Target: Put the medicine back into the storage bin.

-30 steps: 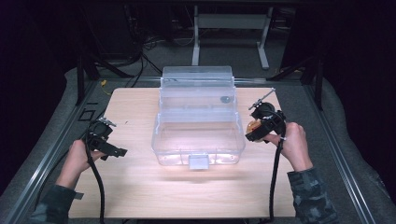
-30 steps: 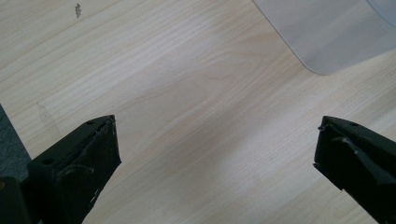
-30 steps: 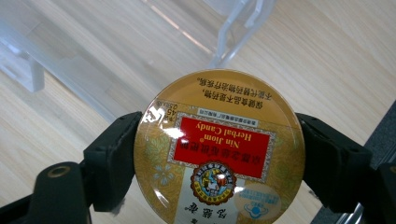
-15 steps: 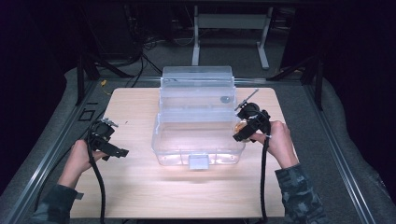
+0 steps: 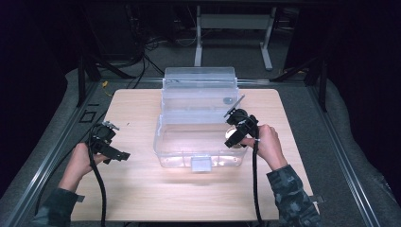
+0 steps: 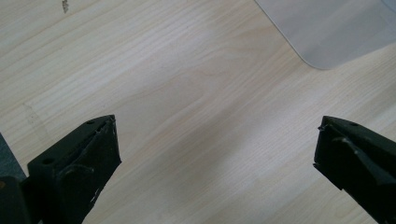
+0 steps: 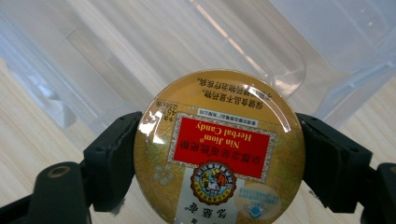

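**Tin held at the box's right edge**

Your left gripper sits at the table's nine o'clock, jaws spread wide over bare wood, well apart from the clear box. At centre the box stands with its lid up. At three o'clock, your right gripper clamps the round candy tin by its rim, just over the box's right wall.

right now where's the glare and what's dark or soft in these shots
High view: surroundings nearly black, a bright patch glares on the clear box front. Right gripper view: white highlights streak the candy tin's glossy lid, yet its label reads sharp; the box behind is soft. Left gripper view: evenly lit wood table, a faint shadow between the jaws, which look slightly blurred.
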